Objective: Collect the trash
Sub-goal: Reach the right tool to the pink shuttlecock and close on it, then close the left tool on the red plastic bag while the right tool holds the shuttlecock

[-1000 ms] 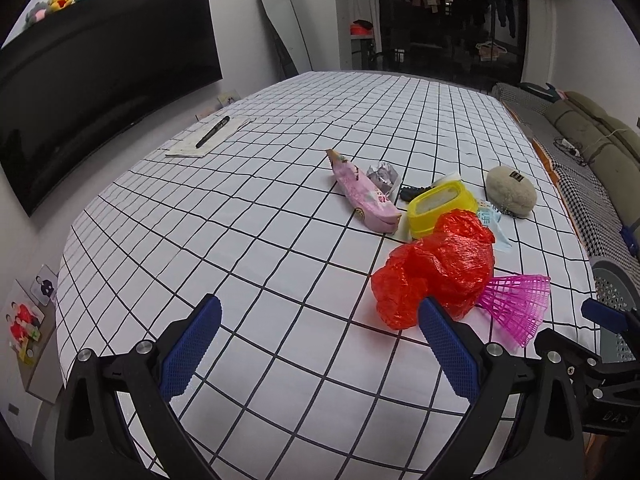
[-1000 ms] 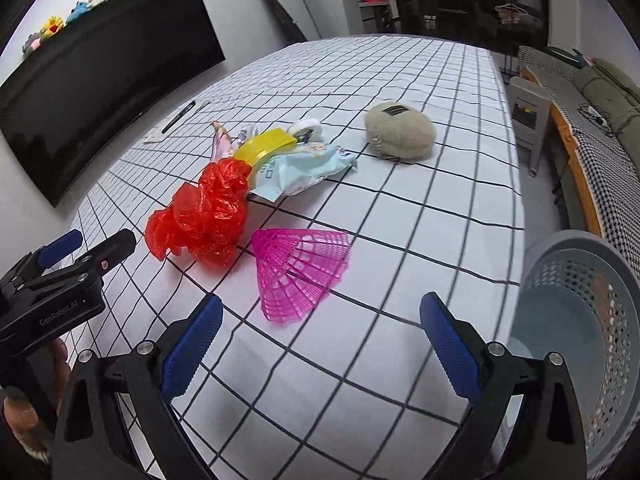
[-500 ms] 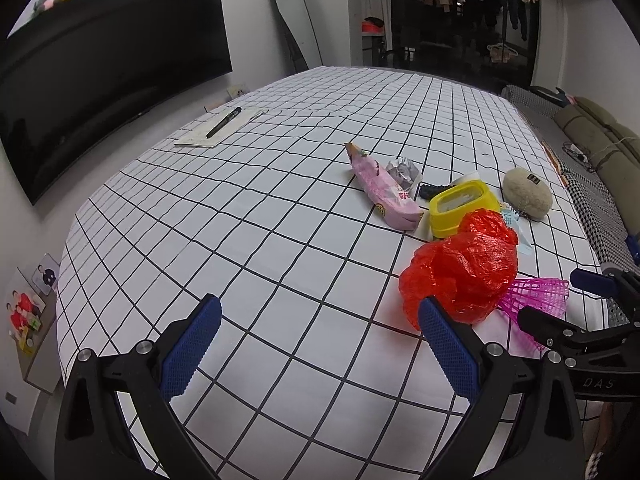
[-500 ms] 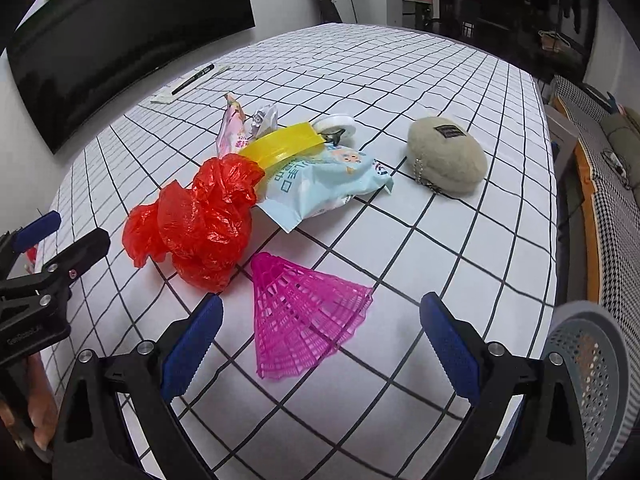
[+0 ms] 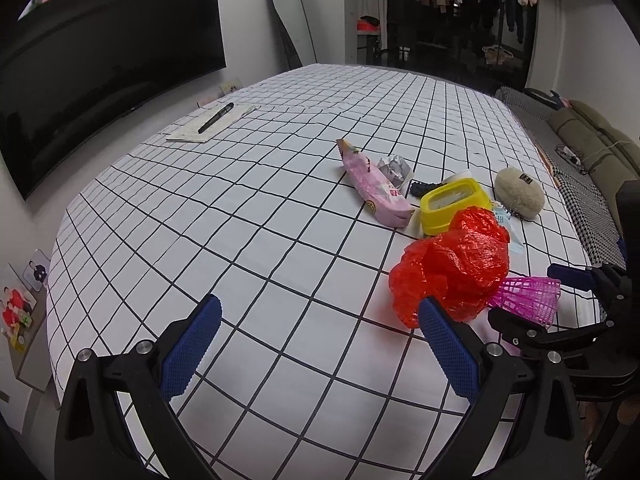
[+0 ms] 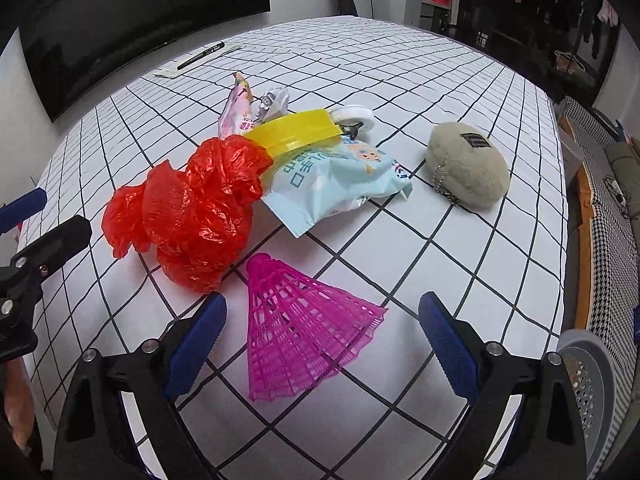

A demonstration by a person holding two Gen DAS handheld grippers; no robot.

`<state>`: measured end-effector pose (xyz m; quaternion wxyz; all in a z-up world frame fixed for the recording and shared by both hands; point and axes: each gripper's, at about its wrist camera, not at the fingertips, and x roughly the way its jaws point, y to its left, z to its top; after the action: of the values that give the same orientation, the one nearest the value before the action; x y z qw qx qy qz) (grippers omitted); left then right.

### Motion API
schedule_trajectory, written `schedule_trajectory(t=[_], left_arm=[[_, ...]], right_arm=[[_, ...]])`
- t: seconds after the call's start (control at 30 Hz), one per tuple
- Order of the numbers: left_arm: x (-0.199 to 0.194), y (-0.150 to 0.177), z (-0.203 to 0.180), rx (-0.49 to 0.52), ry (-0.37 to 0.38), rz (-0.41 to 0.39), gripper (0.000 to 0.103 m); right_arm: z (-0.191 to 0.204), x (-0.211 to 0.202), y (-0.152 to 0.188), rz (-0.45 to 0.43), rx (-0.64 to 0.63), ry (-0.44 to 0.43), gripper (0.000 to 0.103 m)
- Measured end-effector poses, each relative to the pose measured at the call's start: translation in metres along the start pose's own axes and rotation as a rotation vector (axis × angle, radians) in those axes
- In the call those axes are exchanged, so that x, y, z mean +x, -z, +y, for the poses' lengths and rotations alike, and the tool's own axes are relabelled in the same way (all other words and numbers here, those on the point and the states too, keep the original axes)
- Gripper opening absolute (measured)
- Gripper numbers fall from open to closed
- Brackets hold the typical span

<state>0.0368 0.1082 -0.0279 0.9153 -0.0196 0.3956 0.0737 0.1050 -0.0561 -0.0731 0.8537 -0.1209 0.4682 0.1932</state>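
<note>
A pink plastic shuttlecock lies on the checked tablecloth, between the jaws of my right gripper. Those jaws are closing and the pads stand clear of it. Just beyond lies a crumpled red plastic bag, then a light blue wrapper, a yellow tub, a pink wrapper and crumpled foil. My left gripper is open over bare cloth, with the red bag by its right finger.
A beige fluffy pouch sits to the right of the wrappers. A grey perforated basket stands off the table's right edge. A pen on paper lies far left. A dark screen hangs on the left wall.
My right gripper has rolled and come nearer the shuttlecock, which now sits between narrower jaws. The left gripper has stayed open, and its view has turned slightly.
</note>
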Motion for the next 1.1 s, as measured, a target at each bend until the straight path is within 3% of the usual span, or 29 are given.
schedule_trajectory(t=[0.03,0.07,0.27,0.87,1.1], left_arm=[[0.000,0.000,0.000,-0.003,0.006,0.001,0.097],[0.000,0.000,-0.001,-0.003,0.009,0.001,0.097],[-0.002,0.001,-0.009,0.014,0.034,0.001,0.097],[0.007,-0.010,-0.061,0.071,0.154,0.021,0.097],[0.024,-0.016,-0.079,0.088,0.107,0.026,0.097]], right_arm=[[0.001,0.001,0.000,0.011,-0.007,0.000,0.070],[0.003,0.002,0.002,0.020,-0.009,0.002,0.064],[0.001,-0.008,0.009,-0.007,0.022,-0.003,0.063],[-0.049,-0.054,0.069,-0.051,0.321,-0.001,0.063],[-0.057,-0.058,0.083,-0.055,0.377,-0.037,0.063]])
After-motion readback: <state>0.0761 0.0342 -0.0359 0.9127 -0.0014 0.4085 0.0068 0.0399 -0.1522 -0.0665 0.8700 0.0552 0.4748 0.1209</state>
